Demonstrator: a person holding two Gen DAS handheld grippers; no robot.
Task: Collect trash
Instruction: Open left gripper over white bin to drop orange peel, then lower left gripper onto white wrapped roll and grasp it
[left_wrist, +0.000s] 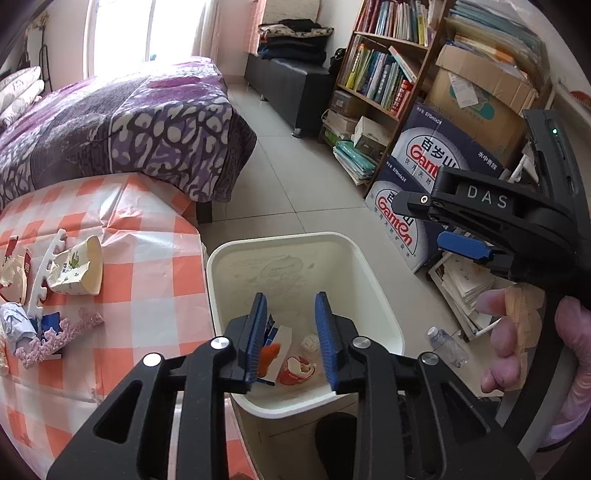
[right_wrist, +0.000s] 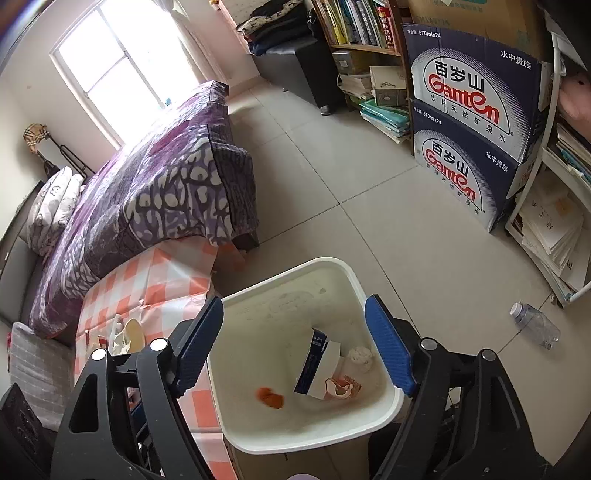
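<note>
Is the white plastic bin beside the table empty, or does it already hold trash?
Not empty. The white plastic bin holds a blue-and-white carton, a crumpled white wad, a torn red-and-white wrapper and an orange scrap; most of its floor shows bare.

A daylit bedroom with a pale tiled floor (right_wrist: 332, 177).

A bright window (right_wrist: 110, 66) stood behind the bed (right_wrist: 147, 192), which wore a purple patterned quilt, with pillows (right_wrist: 55, 210) at its head. Against the far wall sat a dark bench (left_wrist: 291, 85) stacked with folded clothes. A wooden bookshelf (left_wrist: 384, 59) packed with books stood beside it, next to two stacked water cartons (right_wrist: 469, 122) and piled papers. An orange-checked cloth covered the desk (left_wrist: 147, 266).
</note>
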